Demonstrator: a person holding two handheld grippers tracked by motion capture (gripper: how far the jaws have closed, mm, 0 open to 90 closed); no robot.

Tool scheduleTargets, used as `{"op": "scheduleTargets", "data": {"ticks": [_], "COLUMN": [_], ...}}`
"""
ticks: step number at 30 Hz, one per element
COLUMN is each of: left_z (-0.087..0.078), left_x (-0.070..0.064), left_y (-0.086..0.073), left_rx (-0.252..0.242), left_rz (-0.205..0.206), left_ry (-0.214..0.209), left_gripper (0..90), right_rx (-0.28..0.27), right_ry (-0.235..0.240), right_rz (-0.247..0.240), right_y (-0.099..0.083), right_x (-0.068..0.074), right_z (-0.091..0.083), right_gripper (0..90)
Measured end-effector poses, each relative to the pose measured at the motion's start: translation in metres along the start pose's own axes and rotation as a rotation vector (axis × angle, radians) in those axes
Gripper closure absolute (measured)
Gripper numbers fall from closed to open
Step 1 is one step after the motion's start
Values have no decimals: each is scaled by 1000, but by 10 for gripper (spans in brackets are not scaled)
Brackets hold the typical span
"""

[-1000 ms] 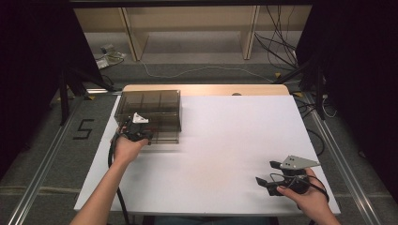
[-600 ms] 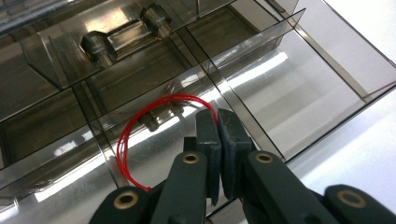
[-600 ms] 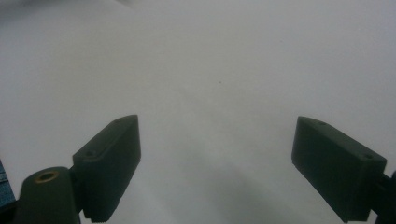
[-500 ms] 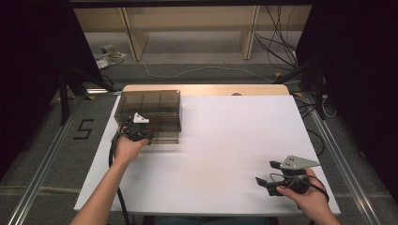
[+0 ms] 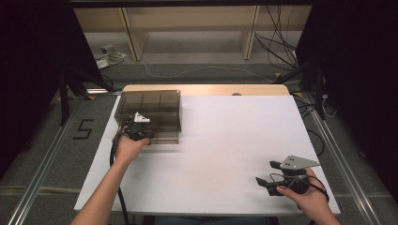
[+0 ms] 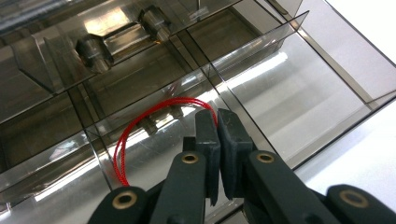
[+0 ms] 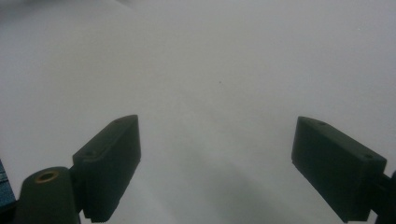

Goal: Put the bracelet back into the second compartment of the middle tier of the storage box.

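Observation:
A smoked clear plastic organizer box (image 5: 149, 108) with several compartments stands at the table's back left. My left gripper (image 5: 139, 130) hangs over its near edge. In the left gripper view its jaws (image 6: 217, 122) are shut on a thin red elastic loop (image 6: 140, 130), which arcs over a near compartment of the organizer box (image 6: 289, 88). My right gripper (image 5: 266, 176) rests low at the table's front right, open, with only bare white table (image 7: 210, 93) between its fingers (image 7: 109, 163).
The white table top (image 5: 225, 140) stretches between the two hands. A wooden strip (image 5: 202, 89) runs along its far edge. Cables (image 5: 277, 28) and shelving legs lie on the floor beyond. Metal rails flank the table.

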State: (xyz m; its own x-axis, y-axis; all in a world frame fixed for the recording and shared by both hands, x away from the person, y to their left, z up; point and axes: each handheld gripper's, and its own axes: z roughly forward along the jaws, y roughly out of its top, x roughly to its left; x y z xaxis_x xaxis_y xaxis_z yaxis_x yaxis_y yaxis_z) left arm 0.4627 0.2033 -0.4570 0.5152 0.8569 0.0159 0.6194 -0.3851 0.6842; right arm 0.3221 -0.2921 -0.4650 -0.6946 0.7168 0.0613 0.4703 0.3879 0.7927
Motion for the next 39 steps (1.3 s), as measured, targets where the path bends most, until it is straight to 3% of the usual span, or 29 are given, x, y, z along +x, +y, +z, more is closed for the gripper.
{"op": "scheduleTargets", "data": {"ticks": [10,20,30,39], "left_z": [-1,-8,-14,-20], "left_x": [-1,-2,-1,-5], "left_y": [0,1,2,4], "left_rx": [3,-29,-59,-83], "left_rz": [8,12,-28,-56], "left_ry": [7,14,12,47], "left_gripper": [841,739,631,490], "right_rx": [1,-1,0,-1], "right_ry": [0,0,1,1], "right_rz": [-2,-3,-1,3], "right_y": [0,0,0,0], "right_x": [0,0,0,-1], "right_z": [0,0,0,0], "right_gripper": [163,163,163,163]}}
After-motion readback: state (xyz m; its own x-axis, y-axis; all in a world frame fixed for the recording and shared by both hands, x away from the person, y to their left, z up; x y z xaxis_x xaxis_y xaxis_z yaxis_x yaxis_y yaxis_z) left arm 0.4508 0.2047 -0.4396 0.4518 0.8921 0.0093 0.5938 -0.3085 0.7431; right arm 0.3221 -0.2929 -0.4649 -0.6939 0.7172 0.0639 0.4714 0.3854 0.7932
